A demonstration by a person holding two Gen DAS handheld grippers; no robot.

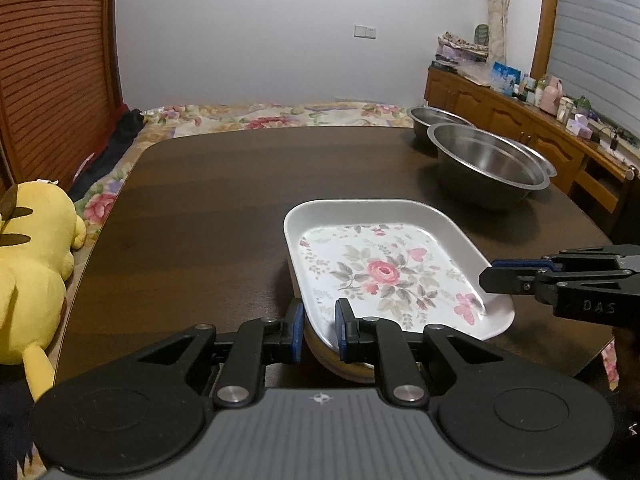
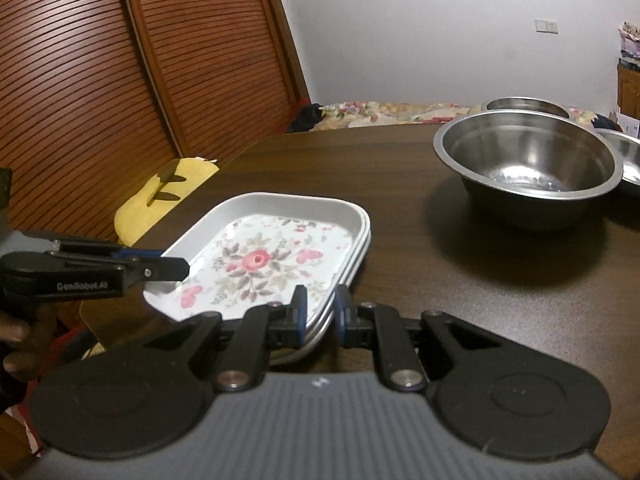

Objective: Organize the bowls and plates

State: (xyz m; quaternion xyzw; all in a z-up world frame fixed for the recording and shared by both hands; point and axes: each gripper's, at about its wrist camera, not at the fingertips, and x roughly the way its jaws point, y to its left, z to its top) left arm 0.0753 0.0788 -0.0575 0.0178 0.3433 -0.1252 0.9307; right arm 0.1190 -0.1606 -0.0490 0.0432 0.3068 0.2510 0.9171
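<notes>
A white rectangular plate with a pink rose print (image 1: 384, 272) sits at the near edge of a dark wooden tabletop (image 1: 208, 216), stacked on at least one matching plate; the right wrist view shows two or three white rims beneath it. The left tool (image 1: 319, 330) straddles the near left corner of the stack, its blue-padded fingers a little apart on either side of the rim. They seem not yet pressed shut, though the view is too close to be sure. The right tool (image 2: 322, 314) straddles the opposite near corner in the same way, fingers slightly apart around the stacked rims.

Beyond the plate, to its far right, stand shiny round steel bowls (image 1: 488, 168), one large in front and others partly hidden behind. A yellow plush toy (image 1: 32, 268) lies off the tabletop, left of the plate.

The step in hand appears to be lifting or shifting the plate stack with both tools. To do it well, close both tools evenly on the rims, catch every layer, and raise both corners together, keeping the stack level.
</notes>
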